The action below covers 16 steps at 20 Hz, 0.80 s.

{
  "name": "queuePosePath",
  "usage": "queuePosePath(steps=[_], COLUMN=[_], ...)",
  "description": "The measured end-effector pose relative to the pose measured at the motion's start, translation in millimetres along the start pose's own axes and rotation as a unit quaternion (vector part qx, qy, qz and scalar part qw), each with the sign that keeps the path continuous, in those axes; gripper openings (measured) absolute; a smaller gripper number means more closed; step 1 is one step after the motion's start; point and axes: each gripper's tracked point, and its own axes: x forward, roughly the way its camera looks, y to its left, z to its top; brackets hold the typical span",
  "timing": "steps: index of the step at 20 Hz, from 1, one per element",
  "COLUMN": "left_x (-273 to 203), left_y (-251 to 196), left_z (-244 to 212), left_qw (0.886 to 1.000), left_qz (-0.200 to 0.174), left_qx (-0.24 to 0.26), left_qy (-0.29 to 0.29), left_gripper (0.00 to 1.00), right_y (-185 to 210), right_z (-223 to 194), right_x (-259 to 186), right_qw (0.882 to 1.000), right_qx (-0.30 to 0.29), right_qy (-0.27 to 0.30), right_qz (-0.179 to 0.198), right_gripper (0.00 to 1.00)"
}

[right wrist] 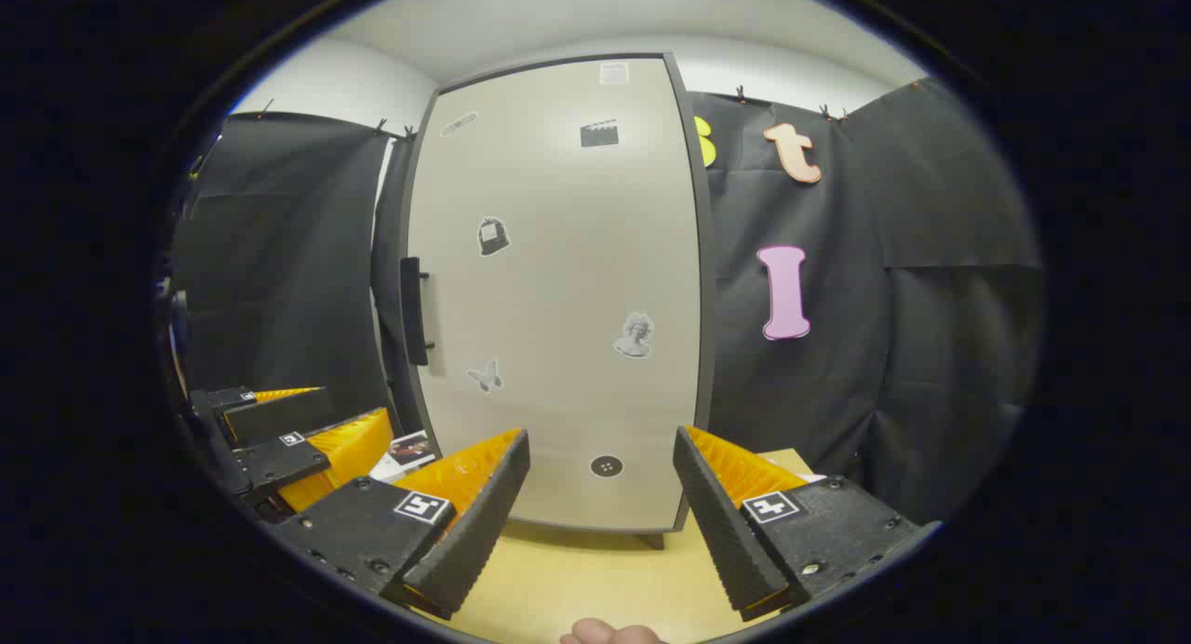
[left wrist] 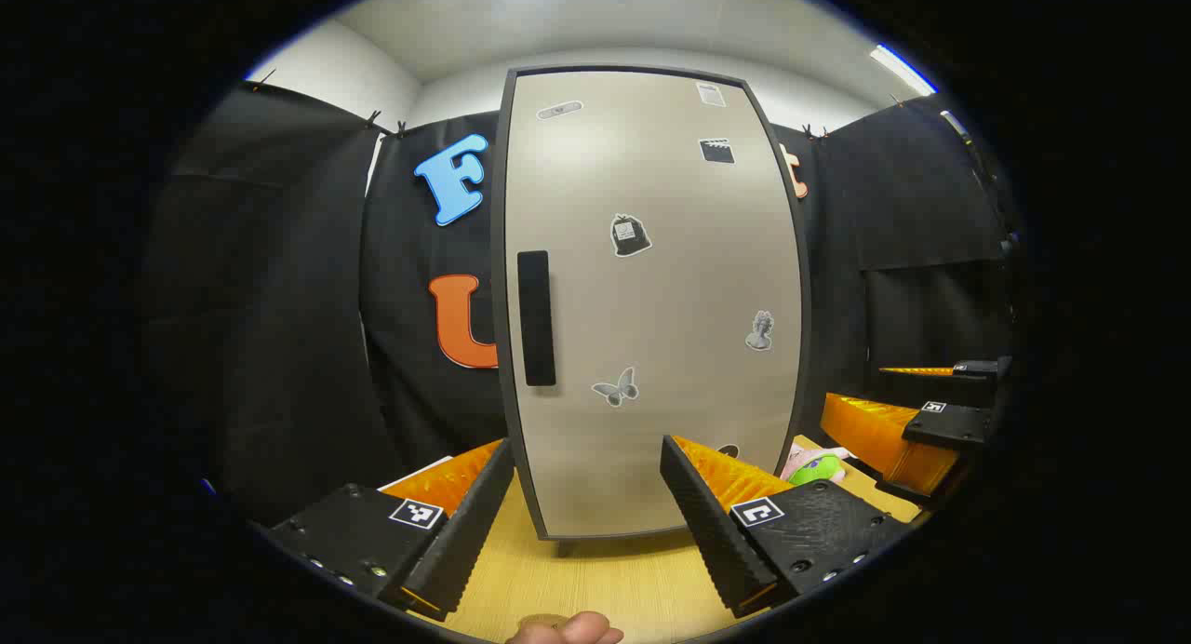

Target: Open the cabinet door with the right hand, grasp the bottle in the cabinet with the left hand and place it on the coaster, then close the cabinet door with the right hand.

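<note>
**E1:** While cabinet door (left wrist: 651, 300) sits fully closed, biggest risk is a missed grab on handle (left wrist: 536, 318). Slim black vertical bar at door's left edge, standing off the panel on small posts. Right gripper (right wrist: 600, 504) faces mid-door, fingers spread wide, empty, handle well off to its left. Needs a sideways shift first; likely to slide off the smooth panel otherwise.

**E2:** Agreed. Next risk: door swing. Hinges probably on the right edge, so swings toward right arm's own side. Left gripper (left wrist: 586, 514) also spread wide, empty, near door's lower front. Could get clipped if not held back.

**E1:** Bottle?

**E2:** Presumably behind the door; position and height unknown. Blind reach by left, possible knock-over. Coaster not identifiable either.

**E1:** Small clutter on table (left wrist: 577, 588) at cabinet's right, pink and green item (left wrist: 811, 464). Possible snag on transfer.

**E2:** Writing?

**E1:** Grey stickers (right wrist: 633, 335) on door, butterfly, bust, clapperboard. No legible text. Square coded markers (right wrist: 423, 507) on gripper fingers, no words.
</note>
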Motion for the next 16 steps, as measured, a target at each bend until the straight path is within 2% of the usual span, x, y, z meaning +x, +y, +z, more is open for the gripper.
queuePosePath(steps=[12,16], left_x=[-0.4,-3.6], left_y=[-3.9,-1.3], left_z=[3.7,5.2], left_qw=[1.000,1.000], left_qz=[-0.005,-0.008], left_qx=[-0.003,0.001], left_qy=[-0.007,-0.012], left_gripper=[0.96,0.96], right_y=[1.1,9.4], right_z=[-0.3,2.2], right_x=[-2.2,-0.5], right_qw=[1.000,1.000], right_qx=[-0.001,-0.005], right_qy=[0.002,-0.002], right_qz=[0.005,0.019], right_gripper=[0.99,1.00])
